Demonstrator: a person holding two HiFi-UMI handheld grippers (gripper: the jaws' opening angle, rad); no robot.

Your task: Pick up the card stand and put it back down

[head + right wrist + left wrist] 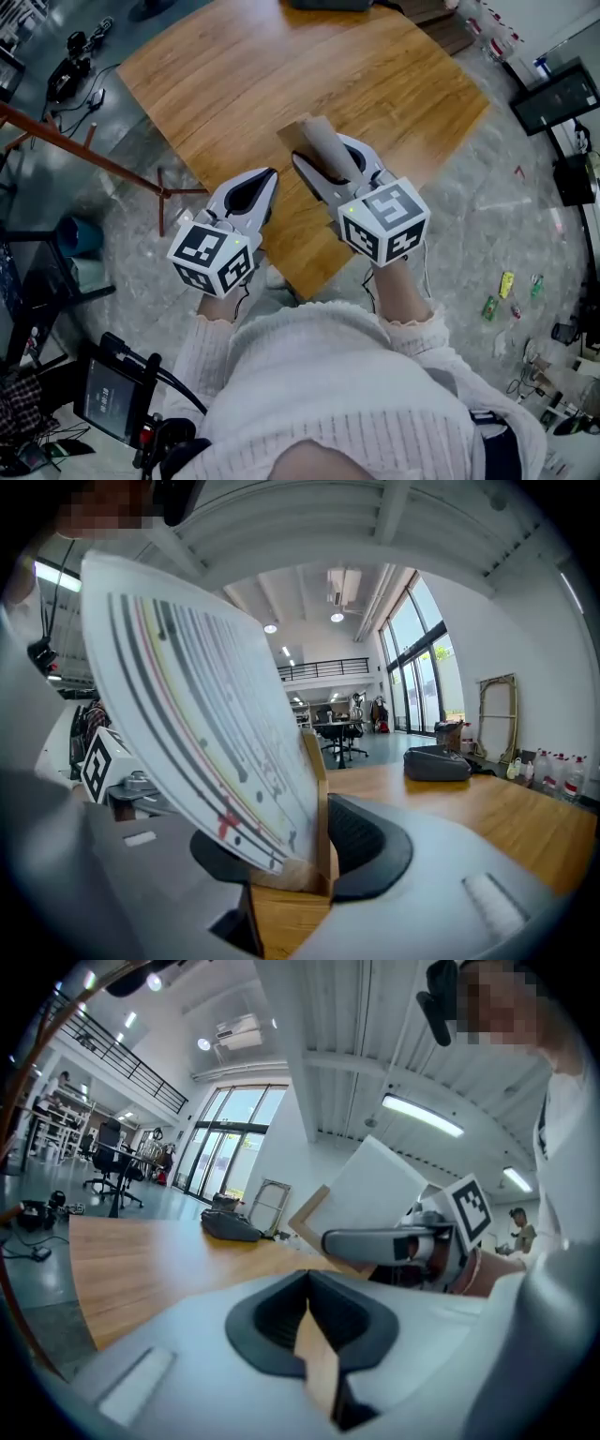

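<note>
1. Right gripper [325, 165], head view: its jaws are closed on the card stand [315, 131], which stands up out of the grip and appears to be off the wooden table [281, 66], above the near edge. The left gripper [271, 175] hangs just beside it, jaws together and holding nothing. Judged from this, the pick-up is done and the putting down is still to come.

2. Left gripper view: the left gripper [309, 1286] has its dark pads drawn together, with only a thin sliver of wood colour showing at the seam, most likely the table behind, and nothing gripped. Ahead and to the right, one jaw of the right gripper [375, 1241] crosses the lower part of the card stand [375, 1180]. The pale back of the card tilts upward, and the stand is apart from the table [141, 1251] below it. That agrees with a lift already made.

3. Right gripper view: the right gripper [300, 850] is clamped partway open on the stand's wooden base. The card stand [211, 714] fills the left of the frame: its striped card leans away to the left, and the wooden upright lies against the right pad. The table [487, 808] lies lower and beyond, not touching the stand. What remains is to lower the stand upright onto the tabletop and release it.
</note>
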